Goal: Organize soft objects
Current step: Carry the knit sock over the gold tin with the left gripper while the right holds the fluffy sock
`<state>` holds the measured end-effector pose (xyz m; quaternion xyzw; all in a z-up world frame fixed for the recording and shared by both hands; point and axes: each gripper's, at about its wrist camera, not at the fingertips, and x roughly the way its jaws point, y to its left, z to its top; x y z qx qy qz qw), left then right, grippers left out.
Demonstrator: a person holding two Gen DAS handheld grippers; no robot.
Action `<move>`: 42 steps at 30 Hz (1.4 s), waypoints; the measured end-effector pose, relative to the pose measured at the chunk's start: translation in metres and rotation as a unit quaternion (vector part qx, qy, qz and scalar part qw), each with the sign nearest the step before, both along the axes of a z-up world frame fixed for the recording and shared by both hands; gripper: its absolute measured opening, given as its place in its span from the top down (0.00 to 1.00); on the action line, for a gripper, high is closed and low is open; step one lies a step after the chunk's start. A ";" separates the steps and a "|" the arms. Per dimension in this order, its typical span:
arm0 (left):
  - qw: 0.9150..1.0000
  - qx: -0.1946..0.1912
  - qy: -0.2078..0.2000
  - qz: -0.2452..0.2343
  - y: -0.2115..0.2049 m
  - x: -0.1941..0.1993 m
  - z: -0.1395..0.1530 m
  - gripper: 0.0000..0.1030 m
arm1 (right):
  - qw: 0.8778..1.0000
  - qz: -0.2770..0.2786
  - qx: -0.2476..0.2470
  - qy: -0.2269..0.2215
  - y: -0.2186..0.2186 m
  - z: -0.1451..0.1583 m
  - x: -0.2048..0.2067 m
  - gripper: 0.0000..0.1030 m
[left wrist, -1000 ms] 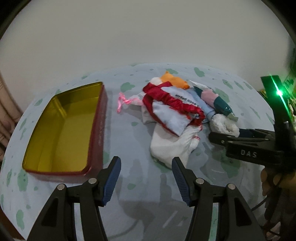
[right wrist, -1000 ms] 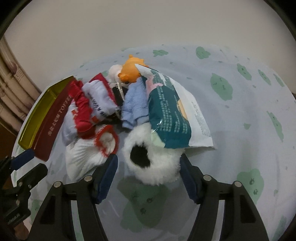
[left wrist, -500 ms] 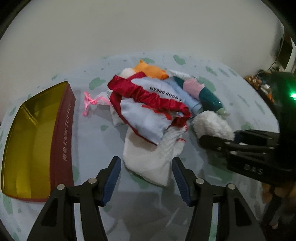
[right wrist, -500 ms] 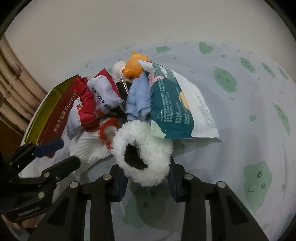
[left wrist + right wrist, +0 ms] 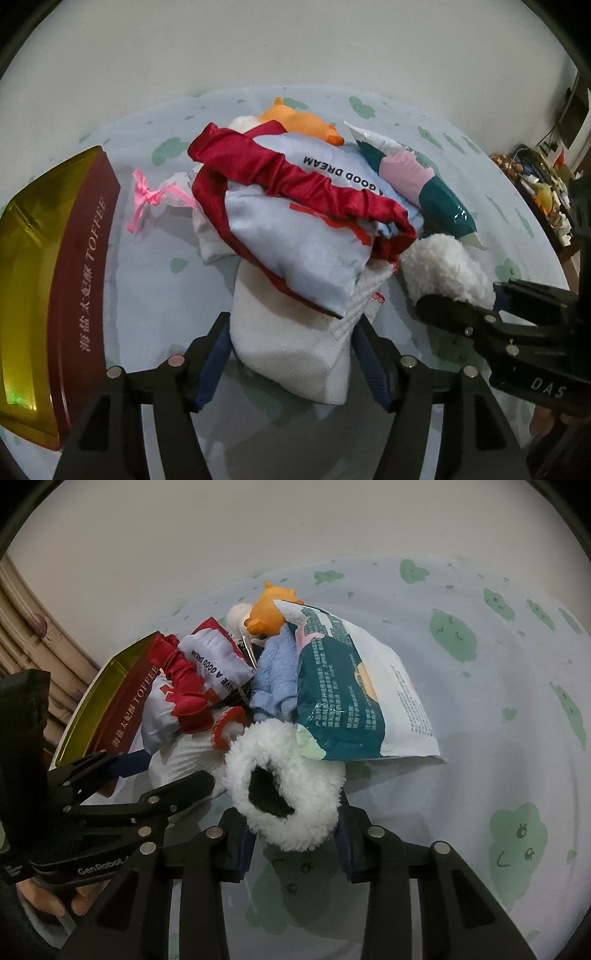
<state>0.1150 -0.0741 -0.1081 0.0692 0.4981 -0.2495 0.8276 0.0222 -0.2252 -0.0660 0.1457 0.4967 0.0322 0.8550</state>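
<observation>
White fleece is the material most at stake: the right gripper [image 5: 293, 840] has its pads pressed into the near rim of a fluffy white cuff-like piece [image 5: 286, 797], which lies at the near edge of the heap, touching a teal and white plastic pouch [image 5: 354, 698] on its far right side. The fleece bulges out above the pads, so the hold looks shallow. A lift could let it slide free, or its pile could snag the pouch and drag that along.

The left gripper [image 5: 291, 360] has its jaws opening, straddling the near end of a folded white textured cloth [image 5: 295, 354]; the blue pads stand on either side and do not yet press on it. That cloth runs under a pale blue pouch with red satin trim [image 5: 306, 229], printed "A GOOD DREAM". If the left closes and pulls, the pouch on top would likely ride along or roll off, upsetting the orange plush toy [image 5: 299, 122] and the small pink-ribboned bag [image 5: 162, 192] at the far side.

Both tools sit close together at the near edge of the heap, the right gripper's fingers just to the right of the left's, so they could knock each other if both withdraw at once.

An open gold-lined tin [image 5: 85, 266] marked "TOFFEE" lies to the left on the pale green-patterned sheet [image 5: 517, 738], seemingly the destination. Its near wall could catch a trailing cloth.
</observation>
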 end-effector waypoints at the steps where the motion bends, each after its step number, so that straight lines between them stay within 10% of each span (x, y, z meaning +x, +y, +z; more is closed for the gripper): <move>1: 1.000 -0.005 0.000 0.001 0.000 0.001 -0.001 0.36 | 1.000 0.000 0.000 0.000 0.000 0.000 0.000 0.67; 10: 1.000 -0.024 -0.003 -0.006 0.003 -0.005 0.013 0.70 | 1.000 0.000 -0.003 0.001 0.000 0.000 0.000 0.67; 27: 0.999 -0.016 -0.028 -0.010 0.019 -0.039 0.061 0.71 | 1.000 0.002 -0.013 -0.008 0.002 0.009 -0.005 0.67; 42: 0.990 0.014 -0.086 0.112 0.106 -0.010 0.101 0.71 | 1.000 0.004 -0.022 -0.021 0.007 0.018 -0.013 0.67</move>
